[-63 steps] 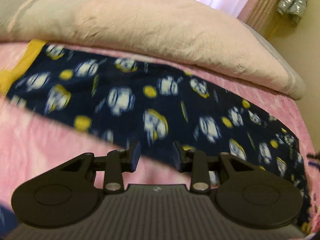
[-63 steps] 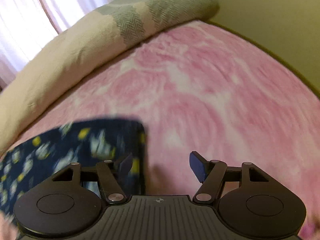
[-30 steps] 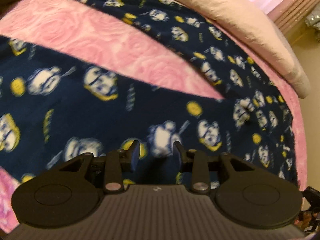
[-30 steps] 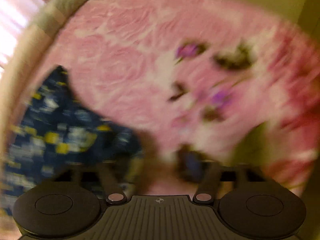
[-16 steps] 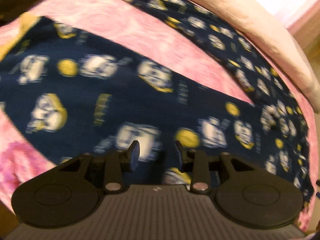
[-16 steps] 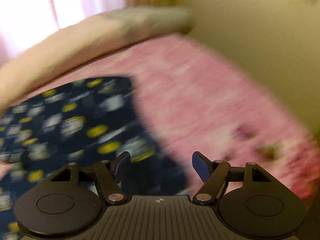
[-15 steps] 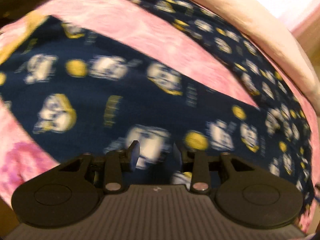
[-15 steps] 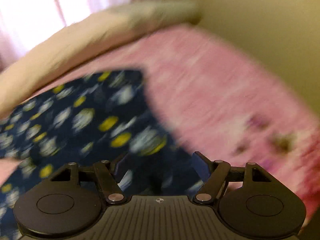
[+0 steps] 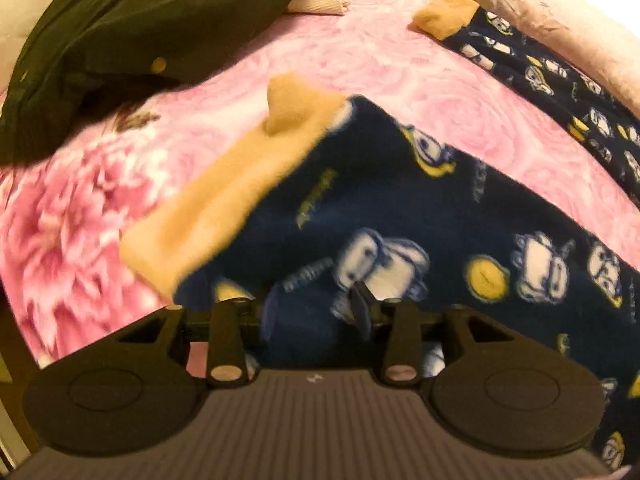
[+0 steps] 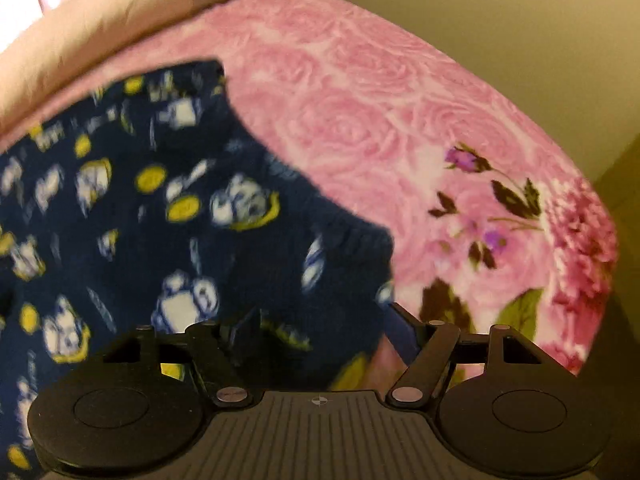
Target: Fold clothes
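Navy pyjama trousers [image 9: 400, 208] with a white and yellow cartoon print lie spread on the pink bed. The near leg ends in a yellow cuff [image 9: 224, 200], slightly rumpled at its far corner. The far leg [image 9: 560, 80] runs along the duvet to its own yellow cuff [image 9: 444, 20]. My left gripper [image 9: 316, 300] hangs over the near leg just behind the cuff; its jaws are opening, with fabric below them and none pinched. In the right wrist view the trousers' waist end [image 10: 200, 200] lies at the left. My right gripper [image 10: 320, 320] stands open over the waistband's near corner [image 10: 360, 240].
A dark green garment [image 9: 140, 20] is heaped at the bed's far left, with a cream ribbed piece [image 9: 320, 2] beside it. A rolled beige duvet [image 9: 560, 8] lines the far side. The pink rose blanket [image 10: 400, 100] ends near a wall [image 10: 520, 20].
The left gripper has swept left along the near trouser leg to its yellow cuff, and its jaws have spread slightly. The right gripper has shifted over the waistband corner and stayed open.
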Demonstrator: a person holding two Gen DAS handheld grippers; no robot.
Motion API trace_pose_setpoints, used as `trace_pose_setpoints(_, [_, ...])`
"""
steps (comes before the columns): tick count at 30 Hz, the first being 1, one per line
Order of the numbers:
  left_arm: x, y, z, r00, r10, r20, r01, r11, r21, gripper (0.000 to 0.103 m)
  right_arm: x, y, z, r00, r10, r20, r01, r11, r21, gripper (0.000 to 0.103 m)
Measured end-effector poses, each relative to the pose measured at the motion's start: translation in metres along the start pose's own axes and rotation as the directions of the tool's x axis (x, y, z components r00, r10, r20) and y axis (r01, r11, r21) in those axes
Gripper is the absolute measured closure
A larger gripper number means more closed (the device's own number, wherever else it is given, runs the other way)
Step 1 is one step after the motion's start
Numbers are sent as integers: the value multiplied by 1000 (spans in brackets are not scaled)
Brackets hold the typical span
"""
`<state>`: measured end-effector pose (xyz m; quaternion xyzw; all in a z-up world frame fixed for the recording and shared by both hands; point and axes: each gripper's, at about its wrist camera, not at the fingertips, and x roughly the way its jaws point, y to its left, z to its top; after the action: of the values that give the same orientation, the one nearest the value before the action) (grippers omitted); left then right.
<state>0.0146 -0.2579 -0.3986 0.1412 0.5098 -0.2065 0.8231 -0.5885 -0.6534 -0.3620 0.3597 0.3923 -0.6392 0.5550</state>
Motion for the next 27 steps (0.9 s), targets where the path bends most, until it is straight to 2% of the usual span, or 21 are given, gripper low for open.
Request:
trace_pose_setpoints(1, [-3,1,8,1000,-3,3,3,1000,12,71,-2,8,-2,999,-34,-6,34,999,-10,32])
trace_pose_setpoints(3, [-12,8,23,998,-42,52,41,999,18,72,-8,21,-7,999,-34,9,34,999,19,32])
trace_pose_setpoints(6, [-15,26,54,989,-100,110,102,995,-12,65,-14,45,-12,1000,-18,15,17,999,40,32])
trace_pose_setpoints(9, [3,41,84,986,-129,104,136,988,-67,63,-19,72,-16,1000,-12,13,12,999,41,32])
trace_pose_setpoints(12, [35,51,102,978,-205,47,208,975,-73,64,-19,101,-20,1000,11,14,-11,999,30,32])
trace_pose_setpoints(13, [47,51,103,978,-209,22,210,976,-59,77,-18,110,-23,1000,18,13,-18,1000,21,32])
trace_pose_setpoints(14, [55,51,104,978,-206,16,206,977,-46,94,-18,117,-24,1000,19,12,-20,1000,8,32])
trace_pose_setpoints(16, [64,52,105,980,-192,46,193,981,-15,94,-18,129,-27,1000,17,12,-17,1000,-17,32])
trace_pose_setpoints(18, [62,44,105,986,-146,85,139,987,79,93,-17,136,-27,1000,8,15,-8,1000,-30,32])
trace_pose_setpoints(19, [62,38,105,989,-107,100,93,986,136,83,-17,137,-26,1000,4,15,-4,1000,-25,32])
trace_pose_setpoints(20, [61,33,104,991,-70,117,46,980,191,67,-17,138,-25,1000,0,15,0,1000,-19,32])
trace_pose_setpoints(21, [59,32,107,990,-37,134,11,981,192,63,-15,139,-22,1000,-4,7,4,1000,-8,32])
trace_pose_setpoints(23, [52,34,119,986,24,165,-45,991,129,64,-14,139,-16,1000,-3,0,3,1000,15,32])
trace_pose_setpoints(25, [46,37,138,981,25,194,-29,999,16,68,-15,140,-10,1000,6,9,-6,999,32,32])
trace_pose_setpoints(27, [41,40,160,975,17,223,7,994,-108,66,-15,143,-4,1000,7,17,-8,999,31,31])
